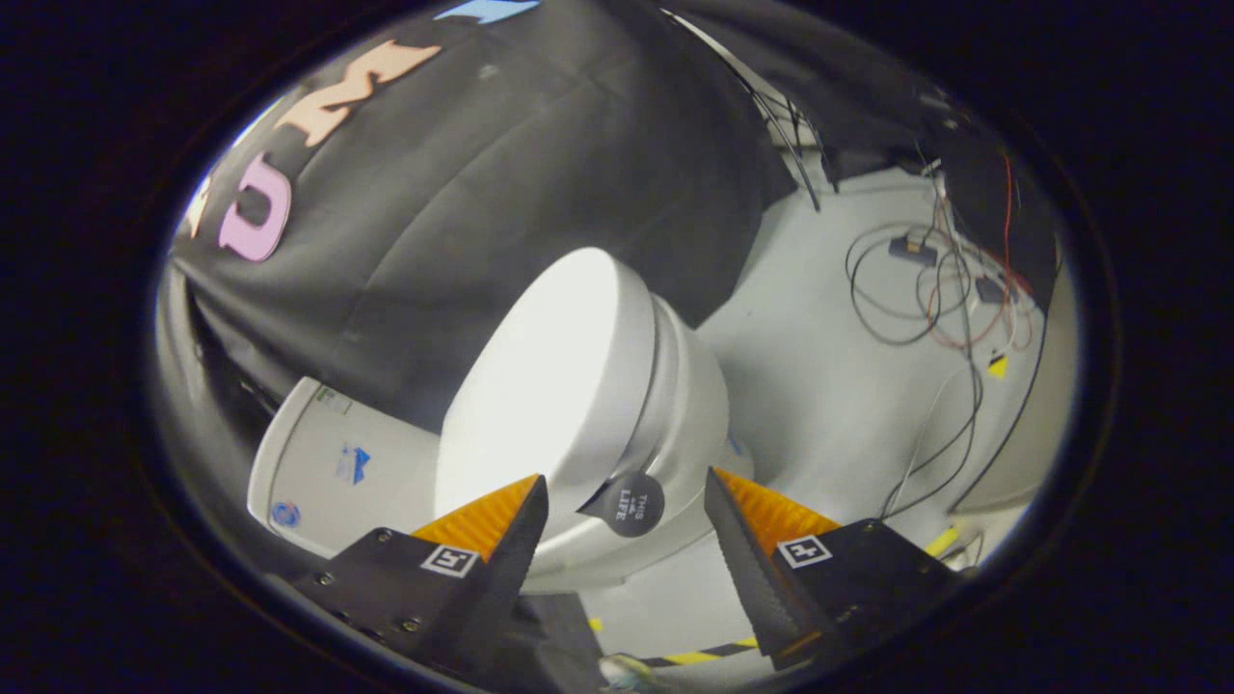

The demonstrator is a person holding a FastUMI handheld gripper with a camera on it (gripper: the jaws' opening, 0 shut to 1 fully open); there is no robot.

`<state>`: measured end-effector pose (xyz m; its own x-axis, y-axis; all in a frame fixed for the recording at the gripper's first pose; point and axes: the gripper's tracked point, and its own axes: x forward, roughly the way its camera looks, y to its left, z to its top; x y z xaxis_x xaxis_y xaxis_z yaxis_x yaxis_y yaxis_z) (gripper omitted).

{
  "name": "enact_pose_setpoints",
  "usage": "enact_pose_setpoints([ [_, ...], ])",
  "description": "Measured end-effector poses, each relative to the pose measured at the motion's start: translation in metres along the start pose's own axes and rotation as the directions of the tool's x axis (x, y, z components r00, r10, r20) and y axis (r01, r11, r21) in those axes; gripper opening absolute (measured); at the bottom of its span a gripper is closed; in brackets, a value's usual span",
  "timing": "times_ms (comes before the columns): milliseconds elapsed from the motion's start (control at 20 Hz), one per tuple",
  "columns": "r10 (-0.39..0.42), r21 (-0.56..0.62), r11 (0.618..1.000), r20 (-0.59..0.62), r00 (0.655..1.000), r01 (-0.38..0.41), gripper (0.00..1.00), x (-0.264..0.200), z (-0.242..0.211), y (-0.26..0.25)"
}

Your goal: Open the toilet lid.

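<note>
The gripper (627, 501) was held with its fingers spread wide, nothing pinched. Between the tips, just ahead at twelve o'clock, a dark round tab (629, 503) was seen at the front edge of the lid (540, 376) (closed, apparently, on the bowl (689, 414)). The lid's long axis ran away toward eleven o'clock, to the tank (328, 463). Beyond, at two o'clock, cables (925, 299) lay on the floor (819, 376).

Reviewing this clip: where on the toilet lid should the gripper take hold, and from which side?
Probably the dark round tab on the toilet lid's front edge, approached head-on from the front. It juts past the smooth, closed lid, offering a thin lip to pinch. The gripper is open, its fingers either side of the tab, not yet pressing it.
</note>
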<state>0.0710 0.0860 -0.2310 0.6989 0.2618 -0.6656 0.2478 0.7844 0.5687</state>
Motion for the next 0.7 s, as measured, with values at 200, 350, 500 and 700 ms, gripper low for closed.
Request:
enact_pose_setpoints([
  [200,0.024,0.132,0.991,-0.057,0.998,-0.016,0.84,0.012,-0.012,-0.001],
  [350,0.065,0.201,0.978,-0.056,0.996,-0.053,0.67,0.017,-0.012,0.008],
  [500,0.056,0.115,0.992,-0.053,0.997,-0.050,0.58,0.017,-0.012,0.009],
  [700,0.017,0.106,0.994,-0.038,0.999,-0.013,0.58,0.000,-0.006,-0.001],
])
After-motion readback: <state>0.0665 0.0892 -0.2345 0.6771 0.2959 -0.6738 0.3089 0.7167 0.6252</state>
